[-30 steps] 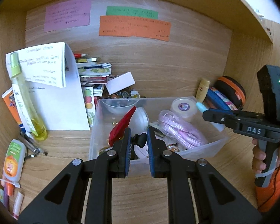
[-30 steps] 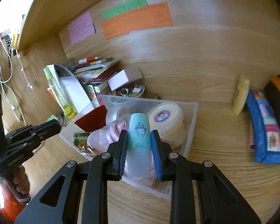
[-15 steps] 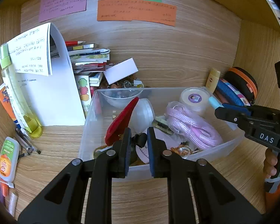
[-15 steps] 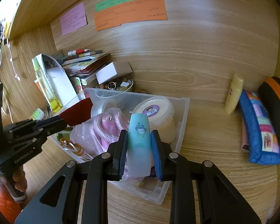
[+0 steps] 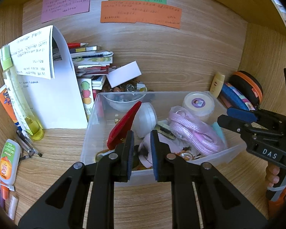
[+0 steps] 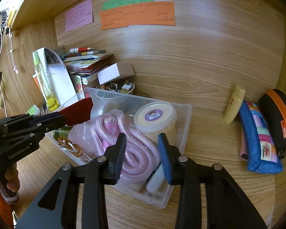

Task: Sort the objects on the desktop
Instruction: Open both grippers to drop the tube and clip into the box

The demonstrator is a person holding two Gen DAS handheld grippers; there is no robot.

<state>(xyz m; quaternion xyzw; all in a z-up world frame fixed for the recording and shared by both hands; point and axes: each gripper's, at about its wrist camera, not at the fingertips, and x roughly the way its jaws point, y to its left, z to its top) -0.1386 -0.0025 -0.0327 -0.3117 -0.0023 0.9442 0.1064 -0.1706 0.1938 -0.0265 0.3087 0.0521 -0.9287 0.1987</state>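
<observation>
The clear rectangular plastic bin occupies the centre of the left wrist view and the lower centre of the right wrist view, resting on the wooden desk surface.

Bin contents:
- a coil of pale pink braided rope in a thin plastic bag, at mid-frame;
- a round cream tub with a purple label, just right of the rope;
- a flat red felt-like piece, standing on edge at the left;
- a pale turquoise tube, lying low against the near right wall, partly hidden by the rope.

Right gripper: the jaws stand apart with nothing clamped between them; the rope and the turquoise tube lie below the gap.

Left gripper: the jaws stand slightly apart over the near edge of the bin, empty.

Outside the bin, at the right of the right wrist view, a small yellow bottle, a blue patchwork pencil case and a black case with an orange rim lean side by side — each touching the next.
</observation>
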